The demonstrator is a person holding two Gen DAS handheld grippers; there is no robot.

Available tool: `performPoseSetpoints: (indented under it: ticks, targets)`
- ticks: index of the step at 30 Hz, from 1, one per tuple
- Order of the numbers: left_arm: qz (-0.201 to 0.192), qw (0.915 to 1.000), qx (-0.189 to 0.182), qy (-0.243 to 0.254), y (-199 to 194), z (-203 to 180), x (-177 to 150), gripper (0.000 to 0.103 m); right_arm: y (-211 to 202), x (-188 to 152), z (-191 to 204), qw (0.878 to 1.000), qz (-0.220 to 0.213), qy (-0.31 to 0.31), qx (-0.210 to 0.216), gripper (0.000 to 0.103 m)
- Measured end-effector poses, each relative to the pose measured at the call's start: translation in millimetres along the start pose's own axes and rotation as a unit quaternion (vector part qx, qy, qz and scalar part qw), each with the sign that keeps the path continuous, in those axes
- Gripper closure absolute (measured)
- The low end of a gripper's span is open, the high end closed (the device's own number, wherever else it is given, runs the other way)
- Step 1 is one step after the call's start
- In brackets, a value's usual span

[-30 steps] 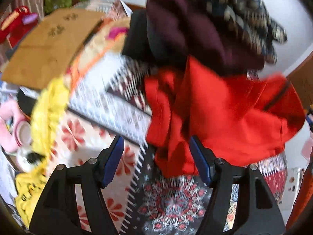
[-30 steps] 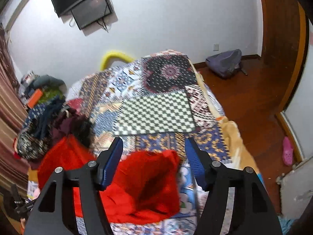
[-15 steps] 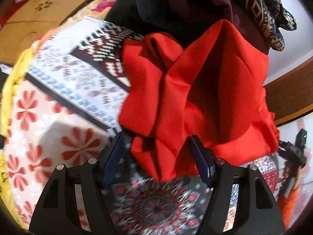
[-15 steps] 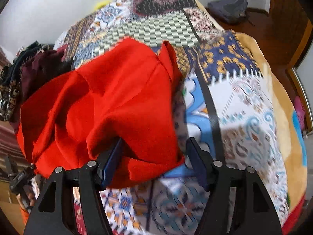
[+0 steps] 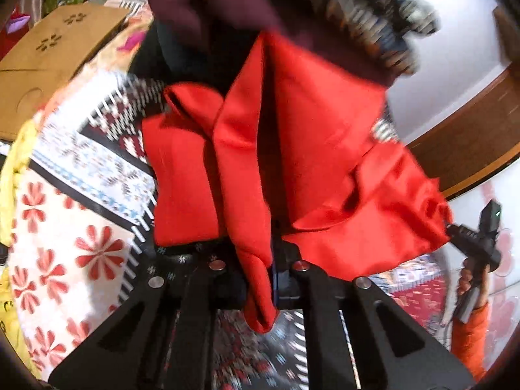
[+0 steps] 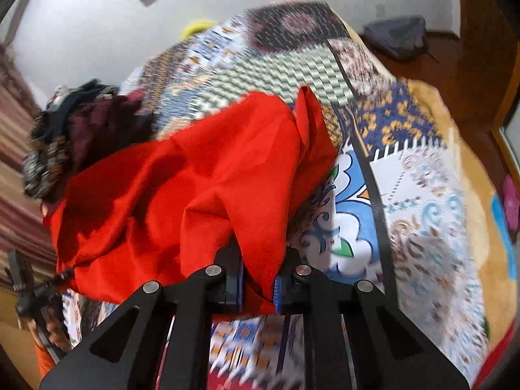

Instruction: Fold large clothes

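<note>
A large red garment [image 5: 292,169] lies bunched on a patchwork bedspread [image 5: 81,201]. My left gripper [image 5: 256,279] is shut on a fold of the red cloth at its near edge. In the right wrist view the same red garment [image 6: 182,188] spreads from the left to the middle, and my right gripper [image 6: 258,282] is shut on another edge of it. The cloth hangs between the blue pads [image 6: 277,295] of both grippers. The other gripper and the hand that holds it show at the right edge of the left wrist view [image 5: 481,240].
A pile of dark maroon and patterned clothes [image 5: 292,9] lies behind the red garment, also in the right wrist view [image 6: 74,133]. A cardboard box [image 5: 48,61] sits at far left. The bedspread [image 6: 406,178] reaches right to the bed edge and a wooden floor [image 6: 468,58].
Both grippers were open above the red garment, came down onto it, and have closed on its edges. The cloth is now drawn up between the jaws.
</note>
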State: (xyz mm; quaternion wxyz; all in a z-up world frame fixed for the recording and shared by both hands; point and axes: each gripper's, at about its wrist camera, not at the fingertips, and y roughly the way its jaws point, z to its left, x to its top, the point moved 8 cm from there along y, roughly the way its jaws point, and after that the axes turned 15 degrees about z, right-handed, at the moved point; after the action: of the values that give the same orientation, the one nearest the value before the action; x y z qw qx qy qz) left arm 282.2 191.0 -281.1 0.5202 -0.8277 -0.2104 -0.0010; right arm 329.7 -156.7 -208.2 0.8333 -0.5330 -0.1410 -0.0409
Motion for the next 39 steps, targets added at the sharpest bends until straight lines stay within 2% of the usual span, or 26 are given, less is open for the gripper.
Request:
performPoseSetpoints:
  ticks: [2,4,6,11,14,16,19,21,25,28,32,33,37,39]
  targets:
    - [-0.021,0.9998,-0.008,0.003,-26.2,-0.5,-5.6,0.096,-12.7,-15.1,6.2,1.0,-0.004,-0.014,-0.004,0.092]
    - [-0.024,0.9996,-0.012,0.007,-39.1,-0.1,-13.1,0.096,-22.6,-34.3,10.2,1.0,-0.006,-0.02,0.003,0.092]
    - [-0.026,0.9996,0.0,0.013,-44.4,2.5,-26.5,0.096,-26.9,-47.3,9.1,1.0,-0.009,-0.019,0.003,0.092]
    - [-0.008,0.9999,0.008,-0.004,-41.0,26.4,-60.2,0.096,-30.8,-86.1,-4.2,1.0,-0.008,-0.004,0.002,0.091]
    - [0.011,0.9996,0.024,-0.01,-39.8,44.6,-81.2,0.096,-34.3,-95.4,-8.1,1.0,-0.014,-0.006,-0.02,0.088]
    - [0.021,0.9983,0.053,-0.005,-36.4,52.3,-88.5,0.088,-40.9,-94.6,-9.7,0.999,-0.022,-0.005,-0.044,0.084]
    - [0.018,0.9917,0.128,0.001,-38.8,67.6,-92.6,0.08,-54.1,-91.0,-11.4,0.998,-0.034,0.002,-0.06,0.077]
    - [0.008,0.9901,0.14,0.008,-47.4,66.9,-89.7,0.075,-62.2,-84.1,-7.8,0.996,-0.038,-0.003,-0.075,0.072]
    - [-0.018,0.9844,0.171,0.038,-64.5,53.0,-75.1,0.075,-72.9,-70.5,11.6,0.993,-0.052,-0.041,-0.096,0.071]
    - [-0.04,0.9825,0.169,0.068,-74.9,32.7,-59.9,0.07,-83.0,-62.6,24.5,0.989,-0.076,-0.06,-0.11,0.069]
    - [-0.045,0.9814,0.151,0.109,-73.1,2.1,-52.0,0.064,-102.2,-48.5,36.0,0.983,-0.123,-0.068,-0.119,0.046]
    - [-0.041,0.9809,0.149,0.118,-68.3,-3.1,-50.6,0.063,-102.8,-46.0,37.2,0.982,-0.129,-0.066,-0.118,0.046]
    - [0.01,0.9778,0.133,0.162,-25.5,-27.5,-60.4,0.063,-85.1,-38.2,46.1,0.988,-0.101,-0.074,-0.087,0.046]
    - [0.037,0.9763,0.126,0.172,-3.7,-33.7,-64.9,0.063,-64.9,-36.5,53.0,0.99,-0.07,-0.09,-0.081,0.046]
